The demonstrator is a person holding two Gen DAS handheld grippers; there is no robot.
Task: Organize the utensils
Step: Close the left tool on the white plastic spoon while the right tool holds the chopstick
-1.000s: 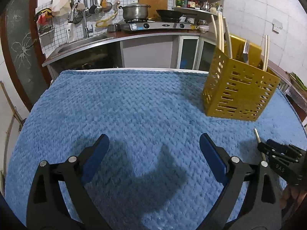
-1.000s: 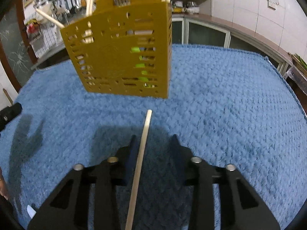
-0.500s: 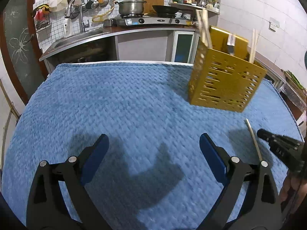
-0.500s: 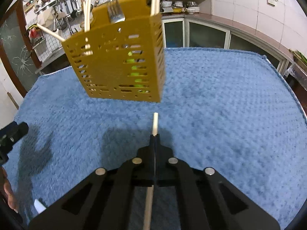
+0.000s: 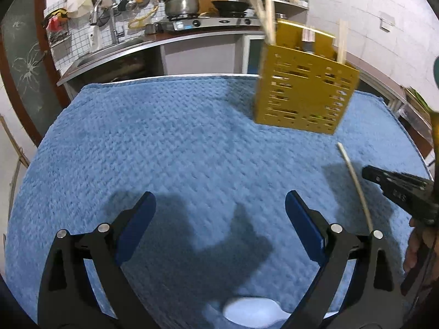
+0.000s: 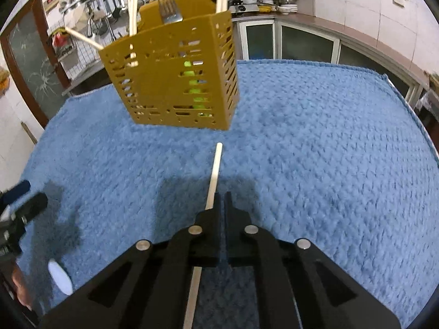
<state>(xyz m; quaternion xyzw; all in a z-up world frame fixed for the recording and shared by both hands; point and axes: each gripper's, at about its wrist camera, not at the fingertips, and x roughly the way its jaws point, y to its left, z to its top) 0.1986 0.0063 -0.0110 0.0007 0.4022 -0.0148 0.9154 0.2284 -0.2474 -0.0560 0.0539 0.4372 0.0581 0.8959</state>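
Note:
A yellow slotted utensil holder [image 5: 304,93] stands on the blue towel [image 5: 178,148]; it also shows in the right wrist view [image 6: 175,79], holding chopsticks and a fork [image 6: 170,13]. My right gripper [image 6: 221,200] is shut on a pale wooden chopstick [image 6: 214,175], its tip pointing toward the holder's base. In the left wrist view the chopstick [image 5: 355,181] and the right gripper [image 5: 397,192] sit at the right. My left gripper [image 5: 219,203] is open and empty above the towel. A white spoon [image 5: 249,309] lies below it.
The towel [image 6: 329,142] covers the whole table. The white spoon [image 6: 59,275] shows at the lower left of the right wrist view, near my left gripper [image 6: 19,203]. A kitchen counter with a sink, stove and pots [image 5: 181,5] lies behind the table.
My right gripper closed on the chopstick and lifted it slightly. The left gripper drew back and stayed open; the white spoon came into view beneath it.

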